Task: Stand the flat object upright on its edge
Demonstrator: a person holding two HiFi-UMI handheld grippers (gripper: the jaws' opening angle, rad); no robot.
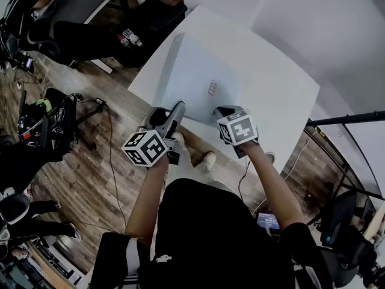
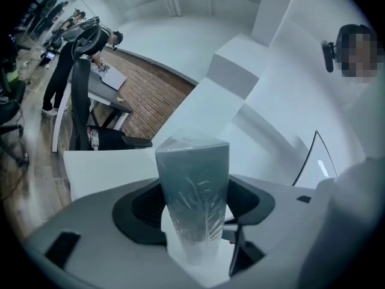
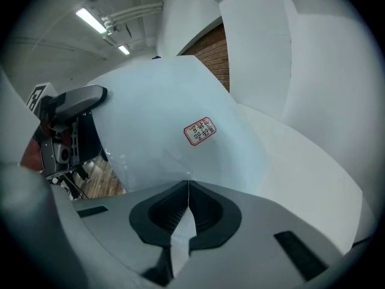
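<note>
The flat object (image 1: 195,77) is a large pale blue panel in clear film with a small red label (image 1: 212,87). It leans up off the white table (image 1: 283,95), its near edge raised. My left gripper (image 1: 174,110) grips the panel's near left edge; in the left gripper view the slab's thick edge (image 2: 194,179) fills the wide gap between the jaws. My right gripper (image 1: 224,112) is at the near right edge. In the right gripper view its jaws (image 3: 188,185) are shut on the thin film edge below the panel face (image 3: 162,119) and label (image 3: 200,131).
The table's near edge is just under both grippers, with the person's shoes (image 1: 207,159) and wood floor below. A black office chair (image 1: 78,38) and bags (image 1: 45,122) stand at the left. White partition walls (image 1: 325,23) rise behind the table.
</note>
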